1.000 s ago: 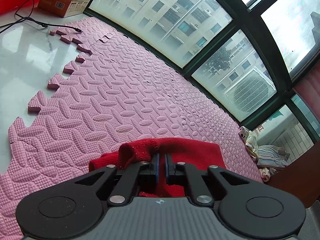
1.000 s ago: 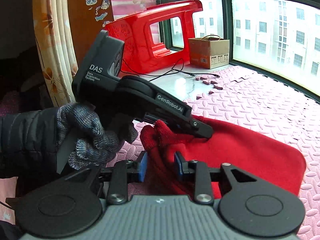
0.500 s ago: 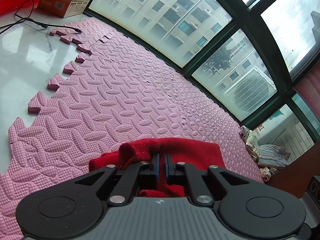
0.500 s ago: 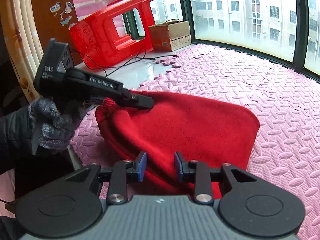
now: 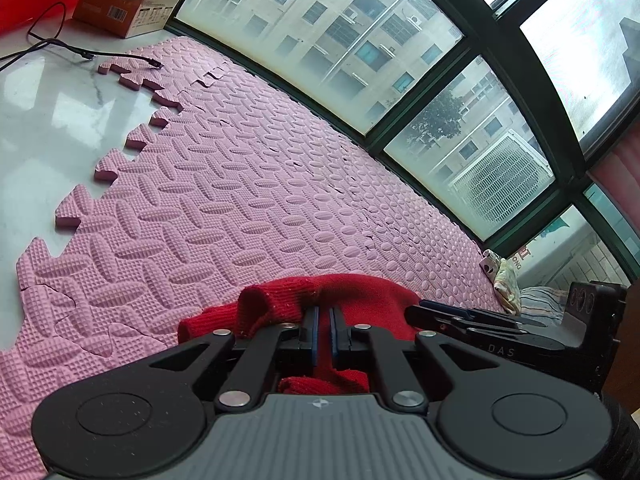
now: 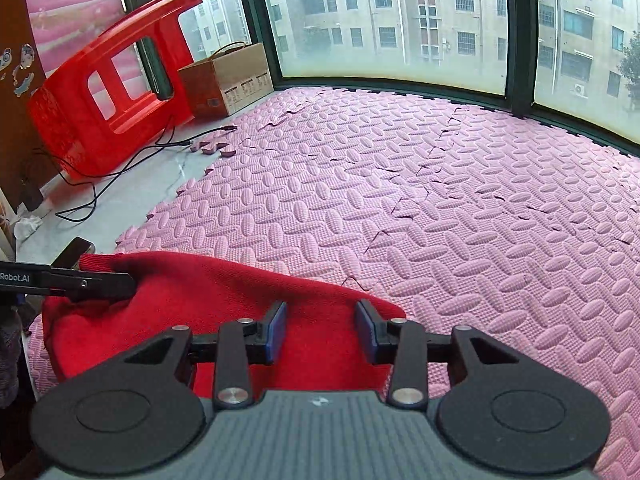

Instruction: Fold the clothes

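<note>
A red knitted garment (image 6: 200, 300) lies folded on the pink foam mat (image 6: 440, 200). In the left wrist view my left gripper (image 5: 324, 314) is shut on a bunched edge of the red garment (image 5: 280, 300). That gripper also shows at the left edge of the right wrist view as a black left gripper (image 6: 124, 284) pinching the cloth's corner. My right gripper (image 6: 322, 330) hovers over the garment's right end, its jaws opening, the cloth lying under them and the blue pads (image 6: 278, 332) not pressing it. The right gripper's body (image 5: 500, 328) shows at the right of the left wrist view.
A red plastic stool (image 6: 112, 84) lies tipped at the back left beside a cardboard box (image 6: 228, 80). Black cables (image 6: 132, 160) run over the white floor (image 5: 44, 120). Windows close off the far side. A heap of striped cloth (image 5: 516, 292) sits by the wall.
My right gripper swung rightward along the garment to its right end and its jaws widened. The left gripper kept still, holding the cloth.
</note>
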`<action>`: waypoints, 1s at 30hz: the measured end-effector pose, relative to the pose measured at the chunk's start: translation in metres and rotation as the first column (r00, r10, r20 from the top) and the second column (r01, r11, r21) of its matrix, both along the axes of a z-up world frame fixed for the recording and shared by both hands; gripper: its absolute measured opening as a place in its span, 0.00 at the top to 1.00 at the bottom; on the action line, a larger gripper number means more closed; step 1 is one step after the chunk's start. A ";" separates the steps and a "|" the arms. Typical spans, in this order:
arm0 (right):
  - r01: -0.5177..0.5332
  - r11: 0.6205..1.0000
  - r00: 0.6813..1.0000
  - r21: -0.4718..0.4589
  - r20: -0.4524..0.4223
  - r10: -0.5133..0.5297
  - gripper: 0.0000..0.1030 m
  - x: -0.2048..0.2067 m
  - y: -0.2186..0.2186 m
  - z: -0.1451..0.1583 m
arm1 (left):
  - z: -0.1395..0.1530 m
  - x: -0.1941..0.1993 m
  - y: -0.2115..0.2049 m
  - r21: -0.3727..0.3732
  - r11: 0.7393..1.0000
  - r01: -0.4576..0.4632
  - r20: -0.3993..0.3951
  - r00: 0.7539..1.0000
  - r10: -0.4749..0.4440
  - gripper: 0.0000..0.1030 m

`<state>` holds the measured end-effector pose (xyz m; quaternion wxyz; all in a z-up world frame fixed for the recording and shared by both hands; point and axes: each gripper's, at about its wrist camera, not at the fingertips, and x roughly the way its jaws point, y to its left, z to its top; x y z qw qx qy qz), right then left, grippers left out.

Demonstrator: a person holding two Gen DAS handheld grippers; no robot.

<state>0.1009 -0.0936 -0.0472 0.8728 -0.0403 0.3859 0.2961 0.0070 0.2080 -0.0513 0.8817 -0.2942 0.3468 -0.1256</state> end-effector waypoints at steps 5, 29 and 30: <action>-0.012 1.000 1.000 0.008 0.002 0.012 0.62 -0.006 -0.008 0.008 | 0.001 0.000 0.000 0.003 1.000 0.000 -0.003 1.000 0.000 0.92; 0.025 0.997 0.999 0.071 0.037 -0.027 0.43 -0.095 -0.055 0.004 | 0.021 -0.016 -0.016 0.108 0.994 -0.019 0.026 1.000 0.016 0.84; 0.028 0.996 0.999 0.084 0.022 -0.030 0.42 -0.092 -0.057 0.005 | 0.024 -0.020 -0.019 0.126 0.992 -0.027 0.034 0.999 0.023 0.83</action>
